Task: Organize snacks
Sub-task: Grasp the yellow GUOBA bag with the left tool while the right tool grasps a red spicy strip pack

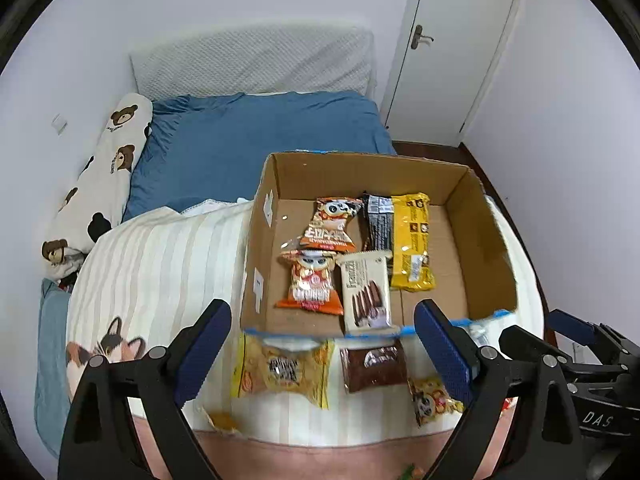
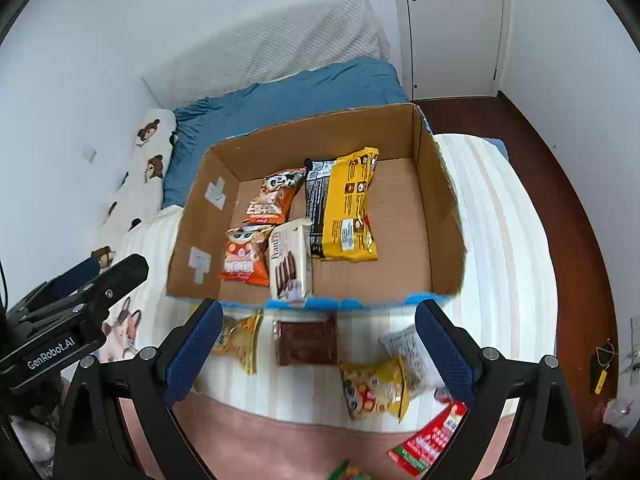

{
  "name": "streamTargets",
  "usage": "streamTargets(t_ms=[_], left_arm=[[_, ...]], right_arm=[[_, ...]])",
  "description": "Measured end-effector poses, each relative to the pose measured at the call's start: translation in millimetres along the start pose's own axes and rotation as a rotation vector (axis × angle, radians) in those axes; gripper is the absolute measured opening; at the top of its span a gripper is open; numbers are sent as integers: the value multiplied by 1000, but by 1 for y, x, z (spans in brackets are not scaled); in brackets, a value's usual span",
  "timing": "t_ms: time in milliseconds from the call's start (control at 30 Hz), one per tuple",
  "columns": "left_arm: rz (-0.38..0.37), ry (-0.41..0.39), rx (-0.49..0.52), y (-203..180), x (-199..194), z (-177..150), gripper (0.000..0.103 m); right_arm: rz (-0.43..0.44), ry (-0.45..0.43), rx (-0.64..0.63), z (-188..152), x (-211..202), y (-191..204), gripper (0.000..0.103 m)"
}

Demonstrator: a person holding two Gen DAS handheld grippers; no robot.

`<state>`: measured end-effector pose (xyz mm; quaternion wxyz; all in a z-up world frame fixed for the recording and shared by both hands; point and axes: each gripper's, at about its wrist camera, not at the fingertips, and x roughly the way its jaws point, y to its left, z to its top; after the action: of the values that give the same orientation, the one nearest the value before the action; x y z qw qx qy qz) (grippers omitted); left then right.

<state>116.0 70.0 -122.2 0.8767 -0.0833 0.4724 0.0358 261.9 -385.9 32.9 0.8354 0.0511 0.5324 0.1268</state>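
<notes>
An open cardboard box [image 1: 476,224] [image 2: 436,208] sits on a striped bed cover. Inside lie two orange panda packets [image 1: 332,224] [image 2: 276,196], a white wafer pack [image 1: 366,292] [image 2: 290,260] and a yellow-and-black packet [image 1: 410,240] [image 2: 348,208]. In front of the box lie loose snacks: a yellow bag [image 1: 284,368] [image 2: 238,336], a brown pack [image 1: 374,364] [image 2: 306,340], a small yellow panda bag [image 1: 430,398] [image 2: 376,388], a white bag [image 2: 408,350] and a red pack [image 2: 430,440]. My left gripper [image 1: 322,350] and right gripper [image 2: 320,346] hover above them, both open and empty.
Behind the box lie a blue duvet [image 1: 256,140], a bear-print pillow [image 1: 108,176] and a white headboard [image 1: 256,60]. A white door [image 1: 452,44] stands at the back right, with dark wood floor [image 2: 560,168] beside the bed. Pink fabric [image 2: 280,440] lies along the near edge.
</notes>
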Motion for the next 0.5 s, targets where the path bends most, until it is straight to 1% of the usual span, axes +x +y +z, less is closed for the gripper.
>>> streamTargets(t_ms=[100,167,267,367,500], left_arm=[[1,11,-10,-3,-8,-24,94],[-2,36,-11,-7,-7,-43,94],[7,88,-3,-16,4,-82,94],[57,152,69,-35,29,-121,94],[109,212,193,-60,63,-150,94]], right_arm=[[10,19,25,-20,-9,-10,99],[13,51,55,-39,-8,-22,99],[10,122,146,-74,5,-54,99],[-10,213,274,-114,31,-95,99],[-43,297,471,-159,75,-146,99]])
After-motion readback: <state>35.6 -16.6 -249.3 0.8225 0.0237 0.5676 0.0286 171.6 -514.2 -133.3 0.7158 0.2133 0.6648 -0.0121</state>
